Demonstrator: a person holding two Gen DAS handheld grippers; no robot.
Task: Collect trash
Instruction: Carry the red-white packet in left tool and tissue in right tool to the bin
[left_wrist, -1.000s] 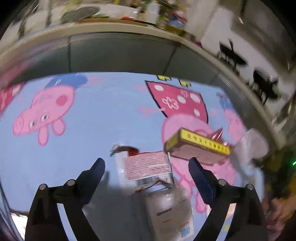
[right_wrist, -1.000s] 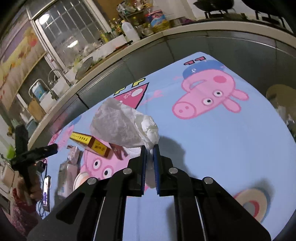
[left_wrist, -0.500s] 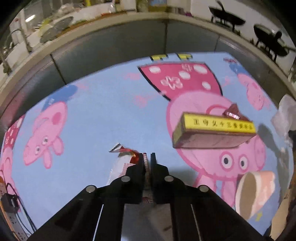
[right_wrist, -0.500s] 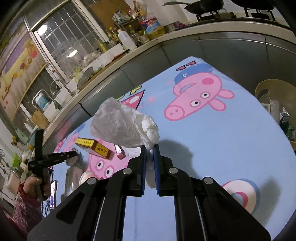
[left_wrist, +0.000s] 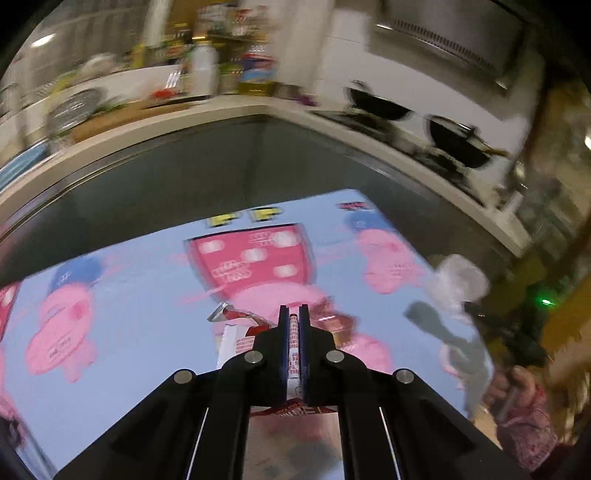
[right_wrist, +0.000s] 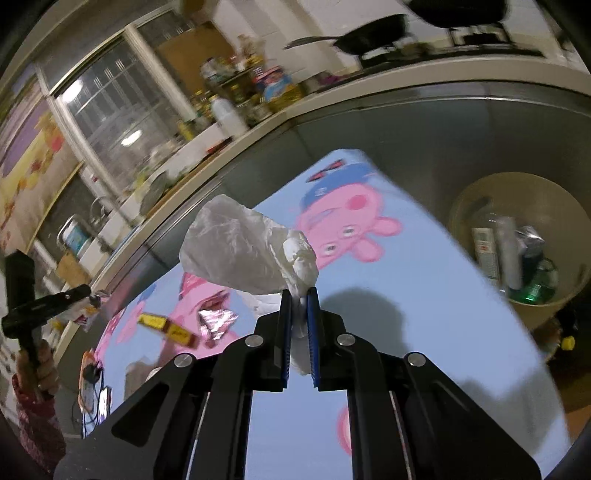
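We risk dropping both loads before the round bin (right_wrist: 480, 199) beside the blue cartoon tablecloth (right_wrist: 424, 280): each grip is a thin pinch. Our left gripper (left_wrist: 294, 317) is clamped on a red-and-white printed wrapper (left_wrist: 294, 354), lifted off the cloth. Our right gripper (right_wrist: 299, 295) is clenched on a crumpled white tissue (right_wrist: 243, 247), near the bin.

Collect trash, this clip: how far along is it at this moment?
Partway. The beige bin beside the table already holds several discarded packages. In hand: the right gripper is shut on a crumpled white wad, and the left gripper on a red-and-white wrapper. Left on the cartoon-print tablecloth: a yellow-labelled box and a foil wrapper.
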